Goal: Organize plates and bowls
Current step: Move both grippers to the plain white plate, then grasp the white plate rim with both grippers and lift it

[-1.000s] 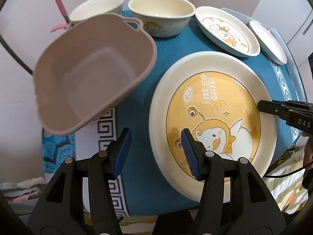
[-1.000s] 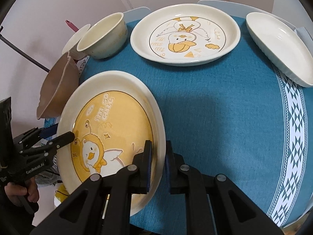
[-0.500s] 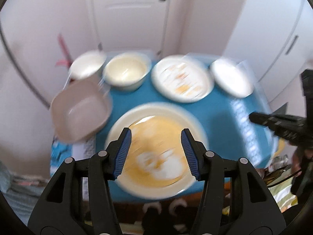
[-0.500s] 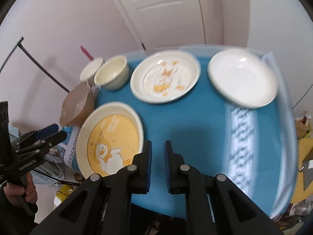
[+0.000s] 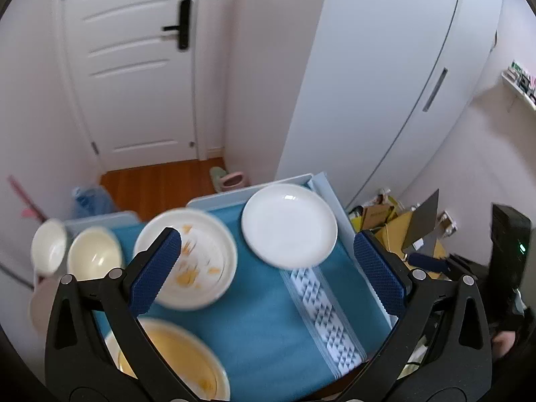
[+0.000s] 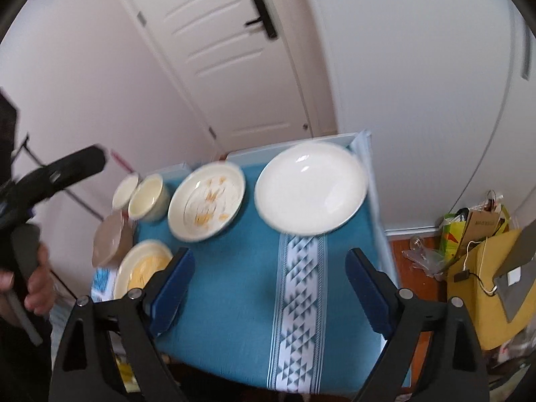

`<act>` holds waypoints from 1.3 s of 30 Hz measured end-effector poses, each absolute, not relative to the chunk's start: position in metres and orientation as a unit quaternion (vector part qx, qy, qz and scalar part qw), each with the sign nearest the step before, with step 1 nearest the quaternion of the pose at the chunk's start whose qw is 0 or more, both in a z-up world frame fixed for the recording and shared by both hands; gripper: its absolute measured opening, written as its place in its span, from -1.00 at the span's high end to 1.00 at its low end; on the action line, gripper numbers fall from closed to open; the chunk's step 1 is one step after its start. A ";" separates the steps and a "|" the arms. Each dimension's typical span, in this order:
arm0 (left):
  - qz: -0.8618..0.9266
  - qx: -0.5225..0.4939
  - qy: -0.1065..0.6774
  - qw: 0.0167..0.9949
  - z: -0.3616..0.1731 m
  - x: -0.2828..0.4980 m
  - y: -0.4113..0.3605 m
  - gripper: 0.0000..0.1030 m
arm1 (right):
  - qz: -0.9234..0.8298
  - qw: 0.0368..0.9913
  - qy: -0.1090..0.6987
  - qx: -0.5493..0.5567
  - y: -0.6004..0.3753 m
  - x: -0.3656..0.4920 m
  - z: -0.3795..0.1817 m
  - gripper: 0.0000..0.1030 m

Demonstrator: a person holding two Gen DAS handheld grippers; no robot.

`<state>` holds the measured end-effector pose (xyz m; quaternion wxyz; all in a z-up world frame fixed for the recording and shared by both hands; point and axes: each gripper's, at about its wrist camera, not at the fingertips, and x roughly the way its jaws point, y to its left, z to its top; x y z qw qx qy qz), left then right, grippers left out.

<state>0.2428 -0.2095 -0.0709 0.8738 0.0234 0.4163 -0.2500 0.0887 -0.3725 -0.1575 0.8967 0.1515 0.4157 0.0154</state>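
Both grippers are raised high above the table and hold nothing. My left gripper (image 5: 268,271) is wide open. My right gripper (image 6: 271,288) is wide open too. On the blue tablecloth (image 6: 234,301) lie a plain white plate (image 6: 310,187) at the back right, a patterned plate (image 6: 206,201) beside it, and a yellow cartoon plate (image 6: 142,268) at the front left. Two cream bowls (image 6: 147,196) stand at the back left, and a brown tub (image 6: 110,241) sits at the left edge. The same dishes show in the left wrist view, with the white plate (image 5: 289,226) farthest right.
A white door (image 6: 227,57) and white cupboards stand behind the table. Yellow bags and boxes (image 6: 479,268) lie on the floor to the right. The person's hand on the left gripper handle (image 6: 30,261) is at the left of the right wrist view.
Both grippers have lifted far up and away from the table. The right gripper, shut on the yellow plate's rim a second ago, has let go and opened wide; the left has opened wider.
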 end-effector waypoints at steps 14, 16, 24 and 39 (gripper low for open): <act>-0.327 0.141 0.521 0.776 -0.209 0.381 -0.294 -0.95 | -0.102 0.846 0.447 0.271 -0.422 0.156 -0.212 -0.73; -0.339 0.146 0.531 0.762 -0.229 0.392 -0.298 -0.81 | -0.120 0.829 0.455 0.302 -0.427 0.166 -0.234 -0.69; -0.361 0.165 0.565 0.723 -0.285 0.420 -0.308 0.00 | -0.162 0.801 0.448 0.364 -0.433 0.188 -0.285 -0.17; -0.366 0.169 0.565 0.720 -0.304 0.427 -0.309 0.66 | -0.210 0.791 0.438 0.373 -0.442 0.200 -0.306 0.73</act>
